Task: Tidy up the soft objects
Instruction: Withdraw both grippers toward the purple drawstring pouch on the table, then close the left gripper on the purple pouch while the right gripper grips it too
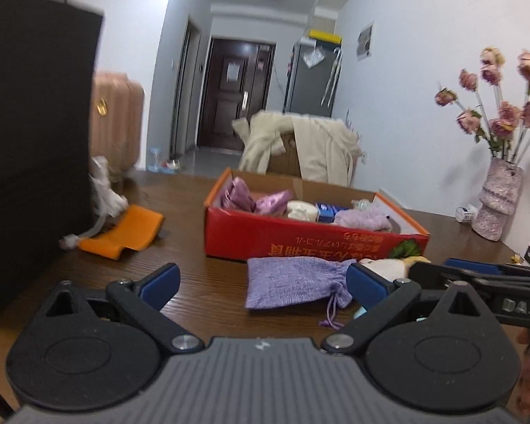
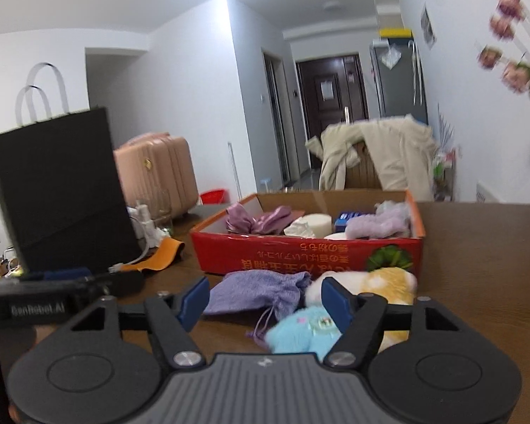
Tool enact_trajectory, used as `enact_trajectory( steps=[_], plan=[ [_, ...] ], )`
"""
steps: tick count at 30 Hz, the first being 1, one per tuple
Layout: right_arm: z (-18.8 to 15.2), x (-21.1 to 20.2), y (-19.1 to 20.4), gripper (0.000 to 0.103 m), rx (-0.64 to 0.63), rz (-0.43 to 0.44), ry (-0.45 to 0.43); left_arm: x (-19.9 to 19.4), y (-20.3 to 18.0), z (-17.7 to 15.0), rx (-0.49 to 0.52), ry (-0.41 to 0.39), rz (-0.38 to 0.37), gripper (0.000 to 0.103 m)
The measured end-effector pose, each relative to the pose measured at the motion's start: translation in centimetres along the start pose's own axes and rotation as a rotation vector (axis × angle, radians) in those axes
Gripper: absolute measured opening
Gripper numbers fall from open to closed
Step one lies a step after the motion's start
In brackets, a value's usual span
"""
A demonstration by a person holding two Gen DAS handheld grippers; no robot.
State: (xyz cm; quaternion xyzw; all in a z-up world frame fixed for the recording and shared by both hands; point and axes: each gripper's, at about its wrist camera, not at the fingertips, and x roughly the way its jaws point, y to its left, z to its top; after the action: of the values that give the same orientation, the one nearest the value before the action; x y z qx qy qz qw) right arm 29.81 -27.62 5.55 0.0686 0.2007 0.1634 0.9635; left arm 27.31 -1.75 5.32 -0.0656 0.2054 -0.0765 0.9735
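Both your left gripper (image 1: 261,282) and right gripper (image 2: 265,300) have jaws apart, empty. Just before the red box (image 2: 307,251), the purple pouch (image 2: 258,291) touches the plush toys (image 2: 371,282). You risk snagging its drawstring.

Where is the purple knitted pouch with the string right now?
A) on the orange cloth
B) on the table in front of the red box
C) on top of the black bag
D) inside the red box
B: the purple knitted pouch lies flat on the brown table, just in front of the red box, not inside it.
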Motion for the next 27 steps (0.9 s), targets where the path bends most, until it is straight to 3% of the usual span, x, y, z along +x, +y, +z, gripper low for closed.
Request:
enact_trajectory(
  steps=[3, 5, 9, 12, 15, 18, 22, 24, 25, 27],
  plan=[
    [1.0, 5.5, -1.1, 0.058, 0.047, -0.001, 0.064, 4.8, 0.5, -0.1, -0.008, 0.066, -0.025, 0.102],
    [1.3, 8.7, -1.7, 0.055, 0.065, -0.014, 0.108, 7.3, 0.8, -0.5, -0.015, 0.1, -0.017, 0.096],
    [1.1, 12.6, -2.6, 0.047, 0.086, -0.028, 0.151, 10.1, 1.7, -0.9, -0.044, 0.159, -0.071, 0.081],
    [0.5, 14.0, -2.9, 0.045, 0.083, -0.022, 0.15, 11.1, 2.2, -1.2, -0.079, 0.194, -0.098, 0.065],
    [0.0, 14.5, -2.5, 0.038, 0.025, -0.038, 0.145, 11.7, 2.4, -1.4, -0.09, 0.235, -0.108, 0.035],
    [-0.2, 14.6, -2.1, 0.032, -0.016, -0.053, 0.14, 11.8, 2.8, -1.5, -0.109, 0.233, -0.103, 0.022],
    [-0.2, 14.3, -2.1, 0.02, -0.028, -0.049, 0.132, 11.5, 2.7, -1.4, -0.097, 0.211, -0.103, 0.009],
    [-0.4, 14.1, -2.0, 0.016, -0.041, -0.045, 0.11, 11.1, 2.4, -1.4, -0.077, 0.191, -0.098, 0.008],
    [-0.3, 14.0, -2.0, 0.008, -0.038, -0.029, 0.099, 11.0, 2.2, -1.2, -0.062, 0.181, -0.086, 0.008],
    [-0.1, 13.5, -1.8, 0.008, -0.044, -0.019, 0.074, 10.3, 2.1, -0.7, -0.047, 0.166, -0.065, 0.008]
  ],
)
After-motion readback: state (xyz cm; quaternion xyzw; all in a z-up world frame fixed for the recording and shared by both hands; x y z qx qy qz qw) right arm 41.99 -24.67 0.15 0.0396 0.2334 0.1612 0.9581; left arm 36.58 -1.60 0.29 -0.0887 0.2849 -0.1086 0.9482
